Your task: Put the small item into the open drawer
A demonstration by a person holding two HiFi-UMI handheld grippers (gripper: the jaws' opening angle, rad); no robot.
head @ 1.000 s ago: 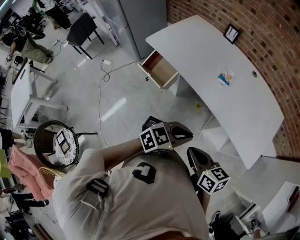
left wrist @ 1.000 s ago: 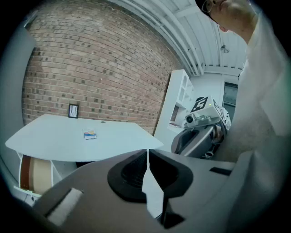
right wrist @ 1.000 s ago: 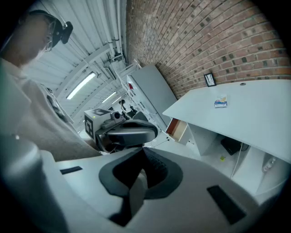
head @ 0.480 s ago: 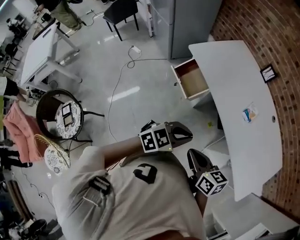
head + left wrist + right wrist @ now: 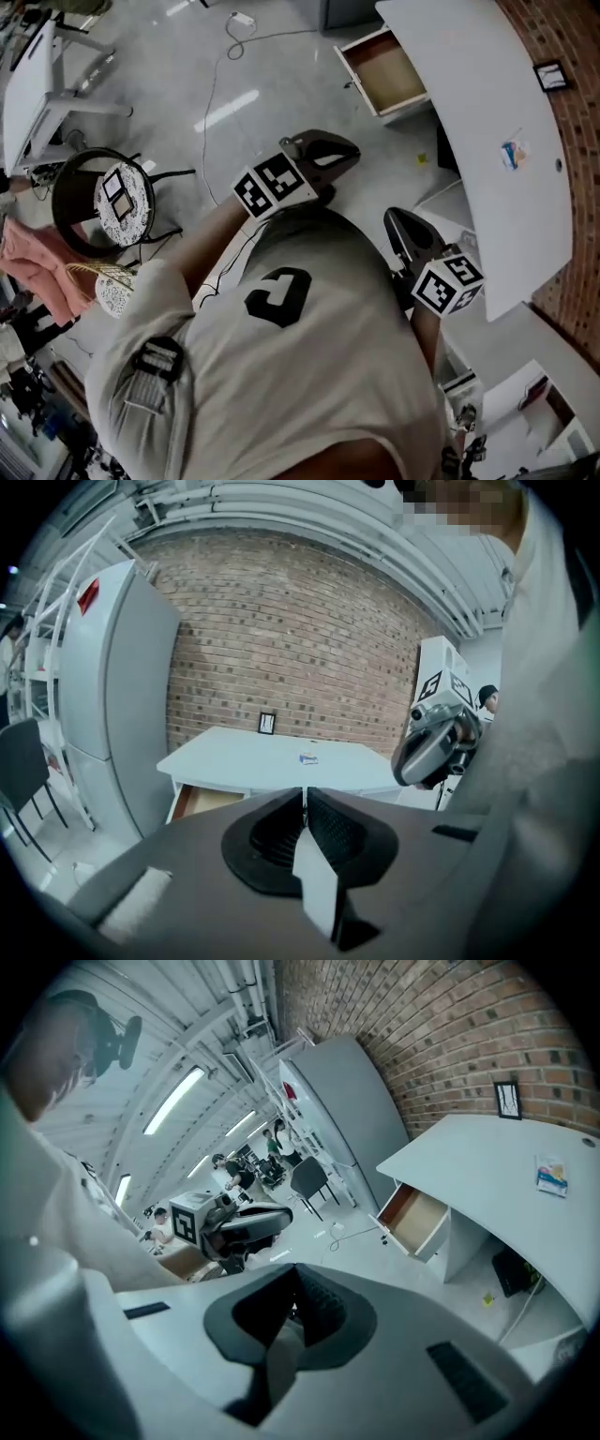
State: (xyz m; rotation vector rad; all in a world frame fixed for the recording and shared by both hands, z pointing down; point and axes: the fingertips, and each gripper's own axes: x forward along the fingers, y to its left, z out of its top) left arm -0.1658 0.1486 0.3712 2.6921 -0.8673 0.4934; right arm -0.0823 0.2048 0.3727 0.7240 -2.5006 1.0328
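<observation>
The small item, a blue and white packet (image 5: 511,154), lies on the white desk (image 5: 469,84), also seen as the packet (image 5: 308,758) and the packet (image 5: 551,1176). The open drawer (image 5: 394,75) sticks out of the desk's end, wooden inside with nothing in it; it shows too as the drawer (image 5: 202,802) and the drawer (image 5: 417,1218). My left gripper (image 5: 349,150) is shut with nothing in it, held over the floor short of the drawer. My right gripper (image 5: 395,219) is shut with nothing in it, near the desk's edge. Both are well away from the packet.
A small picture frame (image 5: 550,75) stands on the desk by the brick wall. A grey cabinet (image 5: 112,696) is beside the drawer. A cable (image 5: 220,56) trails on the floor. A round stool (image 5: 103,202) and another table (image 5: 37,75) are at the left.
The desk and drawer have slid up and right in the head view and drawn nearer. The left gripper has risen in the picture toward the drawer; both stay shut.
</observation>
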